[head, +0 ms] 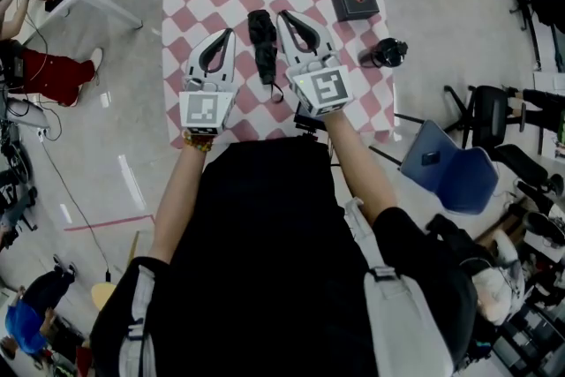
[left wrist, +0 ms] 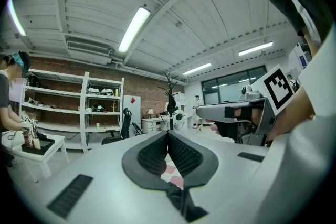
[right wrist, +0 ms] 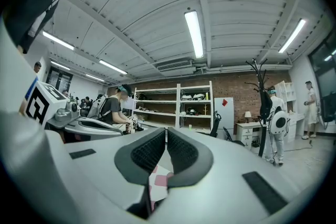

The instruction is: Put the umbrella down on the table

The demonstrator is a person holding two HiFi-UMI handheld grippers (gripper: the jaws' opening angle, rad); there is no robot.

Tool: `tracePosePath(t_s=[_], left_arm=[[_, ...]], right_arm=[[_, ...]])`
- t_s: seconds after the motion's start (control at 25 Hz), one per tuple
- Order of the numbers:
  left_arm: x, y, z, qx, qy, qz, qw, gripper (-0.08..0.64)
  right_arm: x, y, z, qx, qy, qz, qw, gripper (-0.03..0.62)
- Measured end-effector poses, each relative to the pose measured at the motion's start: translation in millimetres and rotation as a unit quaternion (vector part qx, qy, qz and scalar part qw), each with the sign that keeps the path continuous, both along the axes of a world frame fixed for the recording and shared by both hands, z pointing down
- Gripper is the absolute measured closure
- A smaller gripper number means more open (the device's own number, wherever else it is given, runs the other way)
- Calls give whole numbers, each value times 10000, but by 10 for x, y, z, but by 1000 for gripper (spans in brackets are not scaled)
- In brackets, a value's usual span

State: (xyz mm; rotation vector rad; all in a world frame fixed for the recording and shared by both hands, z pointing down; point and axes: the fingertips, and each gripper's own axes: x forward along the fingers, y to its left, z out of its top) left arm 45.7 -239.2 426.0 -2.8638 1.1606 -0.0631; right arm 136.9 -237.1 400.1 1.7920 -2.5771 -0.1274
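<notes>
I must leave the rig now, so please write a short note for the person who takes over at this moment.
Left gripper: jaws together, nothing between them, level, just left of the umbrella.
Right gripper: jaws together, empty, level, just right of the umbrella.
Umbrella: black, folded, lying on the checkered table between the two grippers; neither one holds it.
Done: the umbrella appears to be set down on the table.
Left: probably only drawing both grippers back, taking care not to knock the umbrella.
</notes>
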Motion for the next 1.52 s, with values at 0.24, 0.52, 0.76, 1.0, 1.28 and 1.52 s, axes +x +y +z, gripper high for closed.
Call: tracePosePath(t_s=[0.24,0.52,0.76,1.0,1.28,1.52], left_arm=[[-6,4,-3,125,-39,24,9999,546],[-1,13,10,89,-39,22,10000,546],[-11,14,7,79,-47,33,10000,546],[-17,34,22,72,-43,49,10000,546],[-13,36,29,42,30,32,10000,546],[-8,41,37,30,40,27,10000,546]], right_arm=[[11,6,26,-40,10,65,10000,569],[8,60,92,-102,34,103,9999,572],[21,79,158,-191,-15,188,9996,574],[19,118,184,-312,-28,185,9993,575],[36,157,216,-342,-12,219,9992,575],[50,182,254,-434,16,227,9988,575]])
